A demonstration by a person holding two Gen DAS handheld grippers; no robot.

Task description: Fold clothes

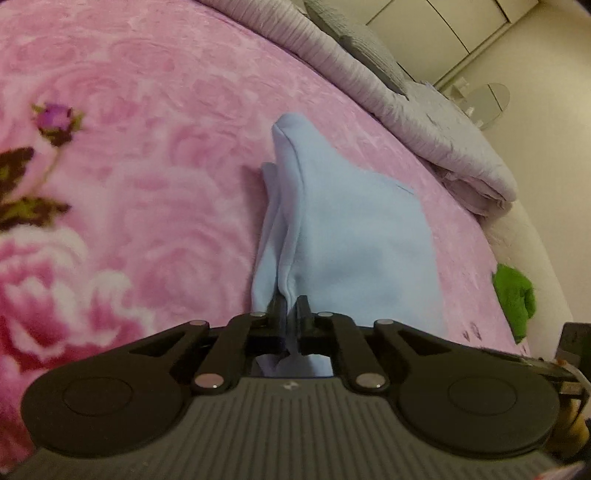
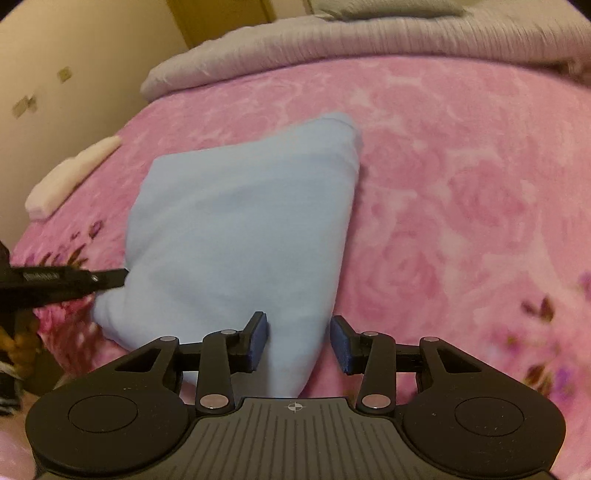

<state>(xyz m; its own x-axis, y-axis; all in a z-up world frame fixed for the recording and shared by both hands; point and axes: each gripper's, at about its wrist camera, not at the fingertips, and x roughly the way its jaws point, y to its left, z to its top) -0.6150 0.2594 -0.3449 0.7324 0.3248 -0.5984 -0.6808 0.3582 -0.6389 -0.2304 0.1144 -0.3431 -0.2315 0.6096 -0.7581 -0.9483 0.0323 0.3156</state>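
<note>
A light blue garment [image 1: 347, 236] lies folded on the pink floral blanket [image 1: 147, 147]. My left gripper [image 1: 290, 310] is shut on its near edge, and the cloth rises in a ridge from the fingers. In the right wrist view the same blue garment [image 2: 240, 229] spreads out as a rough rectangle. My right gripper [image 2: 299, 339] stands open over its near corner, with blue pads [image 2: 258, 341] on either side of the cloth and not pinching it. The left gripper [image 2: 114, 278] reaches in from the left edge and holds the garment's left corner.
A rolled lilac-grey quilt [image 1: 388, 92] and grey pillow [image 1: 354, 40] line the far side of the bed. A green cloth [image 1: 515, 295] lies at the bed's right edge. A pale pink folded item [image 2: 70, 177] sits near the wall. Wardrobe doors [image 1: 443, 22] stand beyond.
</note>
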